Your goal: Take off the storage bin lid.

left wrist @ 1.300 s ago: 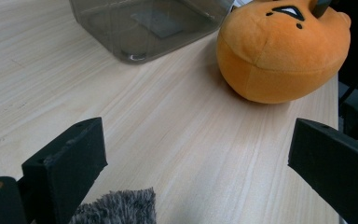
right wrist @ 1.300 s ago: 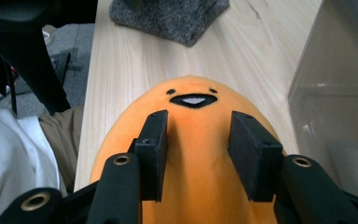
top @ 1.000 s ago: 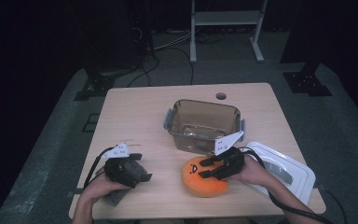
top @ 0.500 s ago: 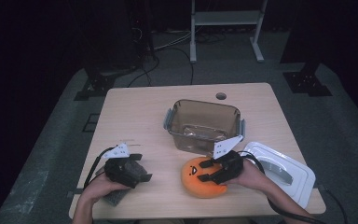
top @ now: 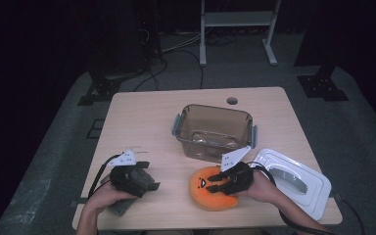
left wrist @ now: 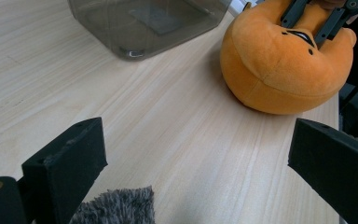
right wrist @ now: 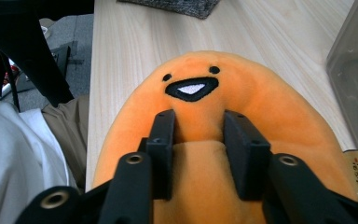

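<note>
Orange round plush toy with a stitched black smiling face [top: 210, 188] lies on the near part of the light wooden table [top: 147, 122] in the high view, just in front of the open clear plastic container [top: 214, 128], with the white container lid [top: 293, 180] flat to its right. The right gripper [top: 215, 183] rests on top of the toy, its jaws having just been closing with the plush between them, while the left gripper [top: 144, 178] sits at the near left over a grey fuzzy cloth [top: 120, 204]. In the left gripper view its black jaws stand wide apart with nothing between them, the grey cloth just below and the orange toy at the far right under the other gripper. In the right gripper view the right gripper's pads [right wrist: 165, 140] pinch a ridge of orange fabric just behind the face, and the plush bulges up between them. To do this pickup well, I judge the pinch should bite deep enough into the soft body to hold its weight, then lift straight up before moving toward the container, clearing its near wall.
</note>
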The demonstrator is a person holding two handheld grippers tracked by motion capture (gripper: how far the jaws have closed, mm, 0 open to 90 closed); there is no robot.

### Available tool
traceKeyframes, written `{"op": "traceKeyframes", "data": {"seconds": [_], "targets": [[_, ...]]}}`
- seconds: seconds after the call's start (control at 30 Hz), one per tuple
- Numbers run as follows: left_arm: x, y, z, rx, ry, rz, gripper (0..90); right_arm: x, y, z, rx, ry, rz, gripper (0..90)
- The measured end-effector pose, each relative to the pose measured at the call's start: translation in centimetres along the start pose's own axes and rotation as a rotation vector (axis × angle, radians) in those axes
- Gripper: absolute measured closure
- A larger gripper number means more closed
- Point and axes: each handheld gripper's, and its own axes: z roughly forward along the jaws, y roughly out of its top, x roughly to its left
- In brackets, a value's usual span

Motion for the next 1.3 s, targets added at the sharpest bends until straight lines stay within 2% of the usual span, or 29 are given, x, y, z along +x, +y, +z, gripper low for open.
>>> {"op": "traceKeyframes", "data": {"seconds": [0.07,0.23,0.4,0.53,0.83,1.3], "targets": [[0.0,0.0,0.0,0.0,-0.001,-0.001,3.3,0.1,0.0,0.0,0.004,-0.01,-0.015,69.3],[0.0,0.0,0.0,-0.001,0.0,0.0,3.3,0.3,0.4,-0.1,0.029,-0.009,-0.017,73.9],[0.0,0.0,0.0,-0.002,0.001,0.0,3.3,0.2,0.5,-0.2,0.013,0.001,-0.025,75.9],[0.1,0.0,-0.1,0.001,0.002,0.001,3.3,-0.1,0.8,-0.6,-0.004,0.025,0.042,77.8],[0.2,0.0,-0.1,-0.001,0.005,-0.001,3.2,-0.3,1.9,-1.2,0.0,0.024,0.029,81.0],[0.2,0.0,-0.1,-0.001,0.005,-0.001,3.3,0.5,3.2,-2.1,0.005,0.065,0.02,82.5]]}}
